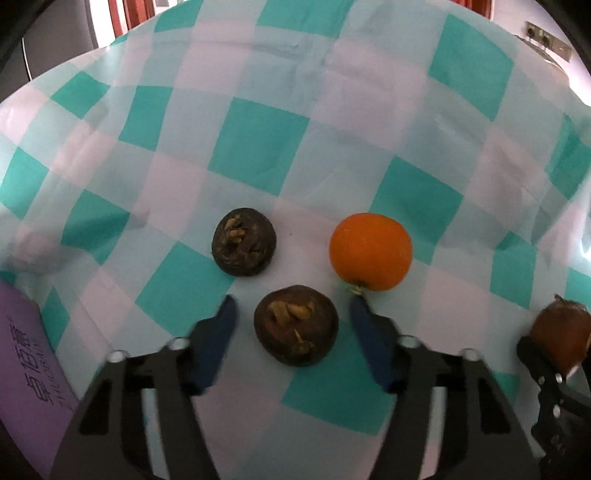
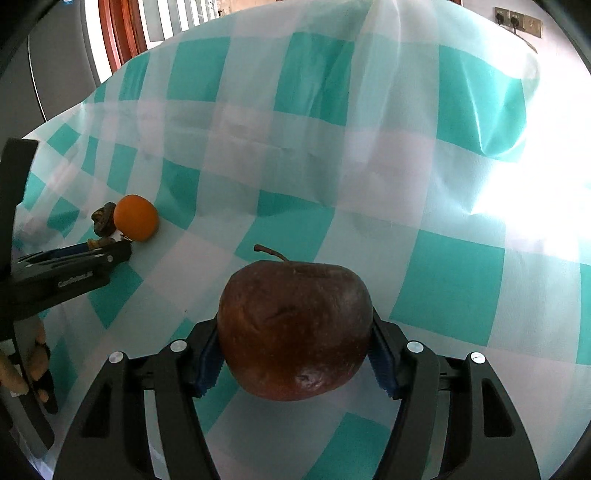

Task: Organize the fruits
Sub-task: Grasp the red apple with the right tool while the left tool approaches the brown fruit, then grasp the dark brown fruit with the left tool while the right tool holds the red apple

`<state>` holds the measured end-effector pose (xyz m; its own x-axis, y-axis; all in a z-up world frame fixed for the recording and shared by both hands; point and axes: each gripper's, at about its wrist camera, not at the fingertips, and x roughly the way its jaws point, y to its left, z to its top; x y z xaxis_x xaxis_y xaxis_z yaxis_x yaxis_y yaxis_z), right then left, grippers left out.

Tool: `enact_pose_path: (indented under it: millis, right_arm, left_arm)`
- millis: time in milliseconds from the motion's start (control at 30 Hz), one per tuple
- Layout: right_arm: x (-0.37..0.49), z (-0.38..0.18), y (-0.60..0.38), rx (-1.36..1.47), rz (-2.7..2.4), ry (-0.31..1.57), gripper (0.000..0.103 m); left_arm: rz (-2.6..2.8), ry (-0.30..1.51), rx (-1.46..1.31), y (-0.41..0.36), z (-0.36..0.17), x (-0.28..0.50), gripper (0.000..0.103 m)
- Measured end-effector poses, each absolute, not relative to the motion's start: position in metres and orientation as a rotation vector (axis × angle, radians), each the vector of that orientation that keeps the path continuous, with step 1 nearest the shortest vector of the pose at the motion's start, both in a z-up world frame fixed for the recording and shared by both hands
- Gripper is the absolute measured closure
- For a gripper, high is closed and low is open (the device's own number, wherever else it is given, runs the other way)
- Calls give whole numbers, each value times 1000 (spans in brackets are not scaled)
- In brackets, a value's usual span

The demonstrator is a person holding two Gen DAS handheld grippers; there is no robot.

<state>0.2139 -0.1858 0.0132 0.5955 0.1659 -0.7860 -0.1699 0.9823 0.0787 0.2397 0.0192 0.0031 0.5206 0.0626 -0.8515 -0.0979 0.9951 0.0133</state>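
In the left wrist view my left gripper (image 1: 293, 308) is open, its blue fingers either side of a dark brown mangosteen (image 1: 295, 325) on the checked cloth. A second mangosteen (image 1: 243, 246) lies just beyond it to the left. An orange (image 1: 370, 256) lies to the right, near the right fingertip. In the right wrist view my right gripper (image 2: 295, 332) is shut on a dark red-brown apple (image 2: 294, 328) with a stem. The apple also shows at the right edge of the left wrist view (image 1: 559, 332). The orange (image 2: 135, 217) and the left gripper (image 2: 125, 245) show at the far left.
A teal and white checked cloth (image 1: 258, 140) covers the table. A purple box with printed characters (image 1: 26, 365) lies at the left edge. The cloth rises in folds at the back right (image 2: 480, 110). A window and a wall socket (image 2: 517, 20) lie behind.
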Motion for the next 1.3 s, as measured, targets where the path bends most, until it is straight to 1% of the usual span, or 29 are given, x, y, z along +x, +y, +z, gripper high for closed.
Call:
enact_pose_path:
  millis: [33, 67, 133, 400, 767, 967, 1100, 1200, 1300]
  right_arm:
    - [216, 14, -183, -2, 197, 913, 38]
    - [215, 15, -188, -1, 198, 914, 38]
    - [212, 16, -199, -5, 196, 915, 38]
    - [219, 0, -180, -44, 203, 939, 36]
    - [220, -5, -176, -71, 191, 941, 36]
    - [219, 1, -174, -77, 179, 934, 40]
    - [213, 8, -176, -33, 138, 967, 40]
    - [199, 21, -178, 7, 119, 968, 40]
    - [180, 33, -176, -14, 113, 1003, 40]
  left_arm:
    - [89, 1018, -33, 20, 3, 240, 58]
    - [82, 1017, -29, 20, 2, 239, 60]
    - [73, 1015, -31, 23, 1, 239, 60]
    - [53, 1015, -32, 38, -2, 238, 61]
    - [51, 993, -26, 27, -11, 239, 61]
    - [19, 1022, -51, 26, -8, 232, 62]
    - [-66, 1066, -99, 23, -1, 209, 62]
    - [-121, 1085, -79, 15, 5, 183, 62]
    - [-152, 1107, -44, 8, 10, 154, 62]
